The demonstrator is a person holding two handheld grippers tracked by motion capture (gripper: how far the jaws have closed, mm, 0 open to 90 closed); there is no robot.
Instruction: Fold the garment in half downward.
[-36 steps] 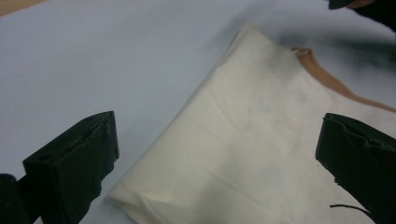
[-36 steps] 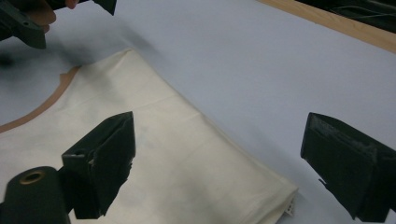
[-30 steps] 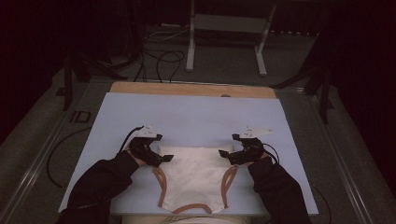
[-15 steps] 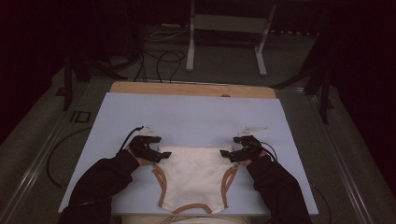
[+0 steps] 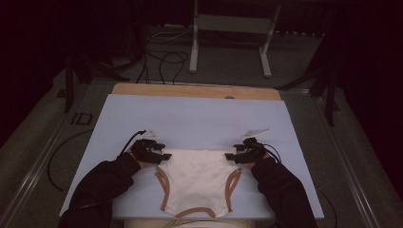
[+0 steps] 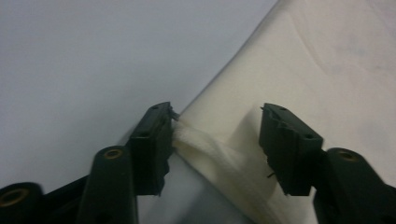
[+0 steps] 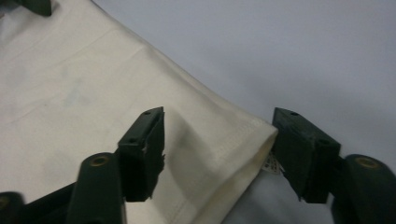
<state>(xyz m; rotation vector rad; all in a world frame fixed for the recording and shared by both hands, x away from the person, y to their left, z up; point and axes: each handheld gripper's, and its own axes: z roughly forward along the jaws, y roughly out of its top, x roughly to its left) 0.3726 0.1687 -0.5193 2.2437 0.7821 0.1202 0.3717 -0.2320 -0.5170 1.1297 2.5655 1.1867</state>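
The cream garment, a pair of briefs with tan-brown trim on the leg openings and lower edge, lies flat on the pale blue mat, at its near middle. The waistband runs across the far edge of the garment; the narrow lower end points toward the person.

The left gripper sits at the far left corner of the garment. In the left gripper view, the corner lies between the 2 black jaws, gathered into small folds against one jaw. The other jaw stands apart from the cloth fold with a gap showing. The jaws have just been closing and stand at a medium width; the pads do not yet pinch the cloth from both sides.

The right gripper sits at the far right corner. In the right gripper view, the hemmed corner lies between the jaws, its tip touching or just beside one jaw, with a small printed label peeking out beneath. The other jaw stands over the flat cloth. These jaws have also just been closing and stand fairly wide.

Dark sleeves extend from the bottom edge to each gripper. The mat covers a wooden board visible along its far edge. Beyond it stand a metal frame and cables on the floor.
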